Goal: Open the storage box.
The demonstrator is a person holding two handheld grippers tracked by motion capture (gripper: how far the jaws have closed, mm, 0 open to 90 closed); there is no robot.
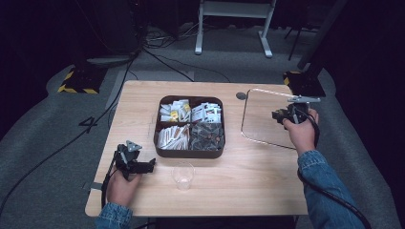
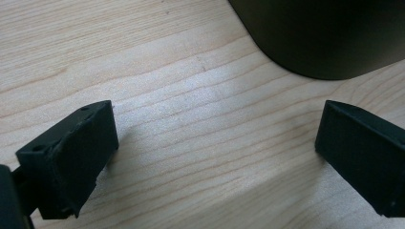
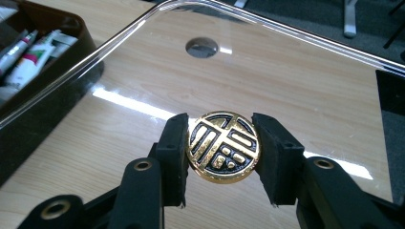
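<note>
Item: my right gripper (image 3: 223,157), pads pinching a gold-and-black coin (image 3: 223,146) by its rim, face toward the camera, so the emblem stays readable and the coin cannot roll.
Beneath it: clear tray (image 3: 305,45) on the counter (image 1: 143,95), coin held just over its floor, apparently for setting down inside.
Further off: dark divided box (image 1: 189,126) of packets, mid-counter; small clear cup (image 1: 183,175) near its front.
My left gripper (image 2: 210,157): jaws spread, empty, parked low beside the box, out of the way.

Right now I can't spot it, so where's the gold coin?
The coin is pinched in the right tongs, over the clear tray at the table's right.
</note>
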